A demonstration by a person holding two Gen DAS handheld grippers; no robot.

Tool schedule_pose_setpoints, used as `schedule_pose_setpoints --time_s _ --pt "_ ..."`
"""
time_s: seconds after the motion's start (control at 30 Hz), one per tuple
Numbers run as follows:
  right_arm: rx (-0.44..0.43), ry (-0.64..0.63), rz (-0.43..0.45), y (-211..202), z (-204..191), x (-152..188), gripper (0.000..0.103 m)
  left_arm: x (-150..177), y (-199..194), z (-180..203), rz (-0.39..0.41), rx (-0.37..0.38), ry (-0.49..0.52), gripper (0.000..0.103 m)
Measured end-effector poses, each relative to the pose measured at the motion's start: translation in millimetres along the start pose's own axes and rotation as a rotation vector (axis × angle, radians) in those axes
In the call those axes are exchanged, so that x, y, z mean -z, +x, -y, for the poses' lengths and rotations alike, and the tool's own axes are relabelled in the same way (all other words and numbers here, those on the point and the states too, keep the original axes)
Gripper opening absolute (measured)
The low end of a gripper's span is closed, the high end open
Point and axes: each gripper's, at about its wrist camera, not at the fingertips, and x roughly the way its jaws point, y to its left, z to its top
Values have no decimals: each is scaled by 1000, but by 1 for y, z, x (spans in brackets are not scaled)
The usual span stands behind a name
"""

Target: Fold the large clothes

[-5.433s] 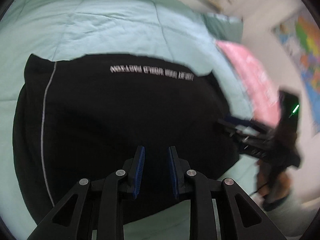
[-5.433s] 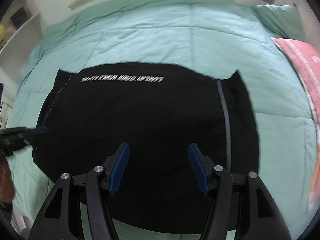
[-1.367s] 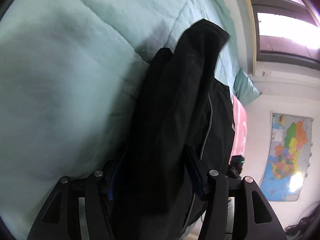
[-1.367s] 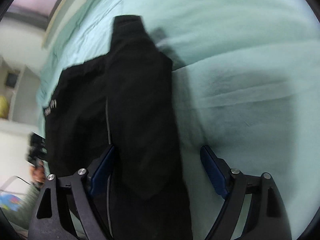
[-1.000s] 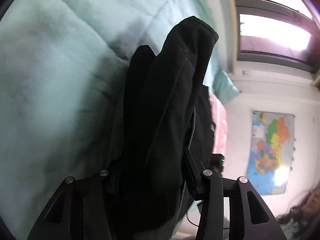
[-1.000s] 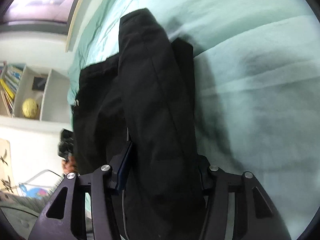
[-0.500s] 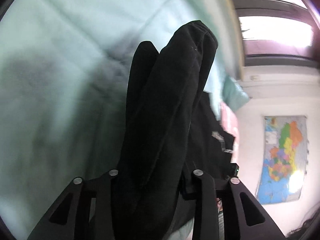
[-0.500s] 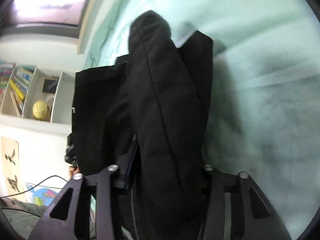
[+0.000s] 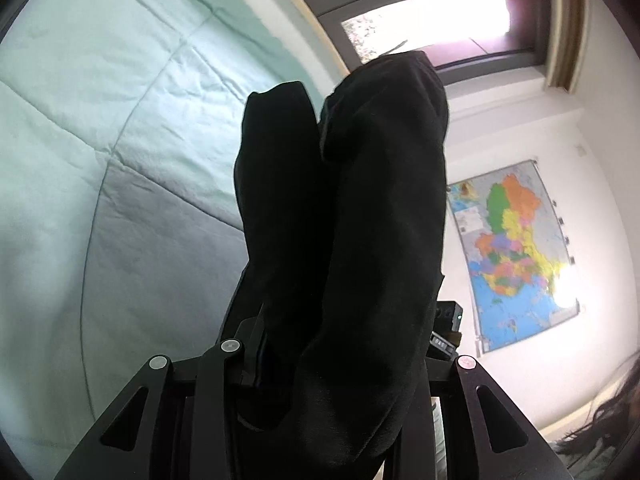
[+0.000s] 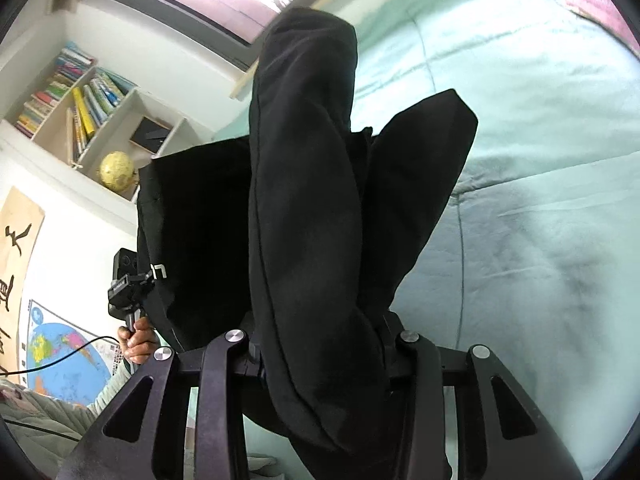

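Because each gripper holds a bunched side edge of the black garment (image 9: 360,220), the cloth can be carried as one piece between the two hands, which looks like the lift that comes ahead of laying one half over the other. Nearest the lens in the left wrist view, the left gripper (image 9: 340,364) has its jaws pinching a thick double roll of the fabric; the cloth fills the gap entirely, hides the pads and stands up past the fingertips in two lobes. In the right wrist view the right gripper (image 10: 324,344) has its jaws closing on a similar roll, with the cloth between them and spilling over both fingers, so the pads are hidden there too. Past that roll the body of the garment hangs in a slack sheet toward the other gripper, gripped by the person's hand (image 10: 138,340). Below and beyond lies the mint green quilt (image 10: 540,200) of the bed; whether any of the cloth touches it cannot be told. Farthest off are the bookshelf (image 10: 80,108) with a globe (image 10: 116,170), the window (image 9: 440,12) and a wall map (image 9: 516,252).
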Motion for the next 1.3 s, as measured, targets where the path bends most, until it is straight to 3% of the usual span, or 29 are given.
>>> schedule_pose_setpoints --time_s 0.1,0.17,0.3,0.53,0.7,0.83,0.9,1.03,1.17,1.2,1.3 --pt "16 -5 -10 19 6 -2 43 17 -20 1 -12 -2 7 33" --pt "41 -4 -30 21 -16 9 43 30 -30 -1 -23 -4 2 33" --pt "50 52 -76 22 -23 34 43 64 -44 -17 -48 -4 -30 33" --pt "104 95 -143 54 11 81 43 117 -35 -93 -97 -48 -93 33" --pt "188 83 -88 68 57 97 43 136 -57 -164 4 5 -201 33" --pt "275 89 -29 60 98 112 43 149 -74 -223 60 -24 -312 41" --pt "312 82 -1 61 110 123 46 155 -77 -234 73 32 -322 41" --pt "415 -2 60 50 105 144 52 164 -95 -209 127 -83 -180 41" --pt "592 -94 156 23 57 154 58 179 -147 -151 265 -359 -2 41" --pt "605 -109 180 5 59 161 58 181 -153 -132 297 -406 46 41" --pt "515 -186 246 -8 5 162 61 191 -153 -63 347 -482 233 41"
